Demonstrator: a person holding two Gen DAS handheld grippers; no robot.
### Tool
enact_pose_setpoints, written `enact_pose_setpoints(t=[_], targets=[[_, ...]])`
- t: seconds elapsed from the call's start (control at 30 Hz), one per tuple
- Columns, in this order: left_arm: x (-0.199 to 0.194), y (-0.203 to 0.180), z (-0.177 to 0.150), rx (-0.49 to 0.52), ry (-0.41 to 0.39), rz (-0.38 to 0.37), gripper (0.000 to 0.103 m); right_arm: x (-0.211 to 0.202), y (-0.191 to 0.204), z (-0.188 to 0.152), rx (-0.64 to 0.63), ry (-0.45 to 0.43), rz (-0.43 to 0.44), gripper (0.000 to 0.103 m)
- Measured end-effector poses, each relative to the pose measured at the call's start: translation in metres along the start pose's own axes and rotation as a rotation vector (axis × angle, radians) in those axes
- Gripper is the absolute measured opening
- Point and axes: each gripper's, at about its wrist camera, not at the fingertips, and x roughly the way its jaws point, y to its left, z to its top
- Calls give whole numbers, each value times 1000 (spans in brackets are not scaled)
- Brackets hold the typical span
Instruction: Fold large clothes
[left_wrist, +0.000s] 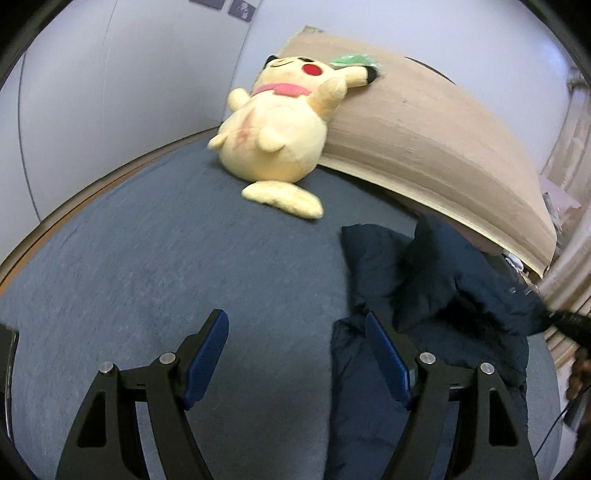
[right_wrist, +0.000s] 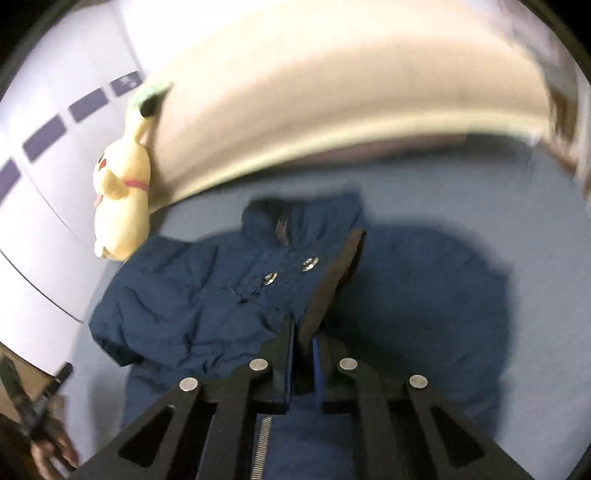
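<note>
I see a puffy dark blue coat (right_wrist: 207, 295) with shiny snaps lying on my soft blue bed (left_wrist: 147, 258). My right gripper (right_wrist: 303, 332) is pinched tight on its dark brown trim (right_wrist: 332, 284). My left gripper (left_wrist: 295, 321) is wide apart, holding nothing, beside the coat.

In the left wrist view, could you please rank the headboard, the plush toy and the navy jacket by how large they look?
1. headboard
2. navy jacket, though it lies nearer the camera, so its true size is unsure
3. plush toy
</note>
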Motion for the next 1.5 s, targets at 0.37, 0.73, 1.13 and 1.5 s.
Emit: enact_pose_setpoints(t=[0.37, 0.73, 1.13, 1.5], targets=[[38, -86, 13, 152, 8, 10, 77, 26, -67, -33, -41, 45, -227, 9], [120, -151, -25, 422, 109, 193, 78, 50, -96, -69, 30, 83, -195, 9], [86, -138, -3, 384, 71, 143, 88, 43, -118, -64, 141, 128, -114, 85], [106, -203, -2, 446, 0, 147, 88, 25, -49, -16, 39, -125, -103, 88]])
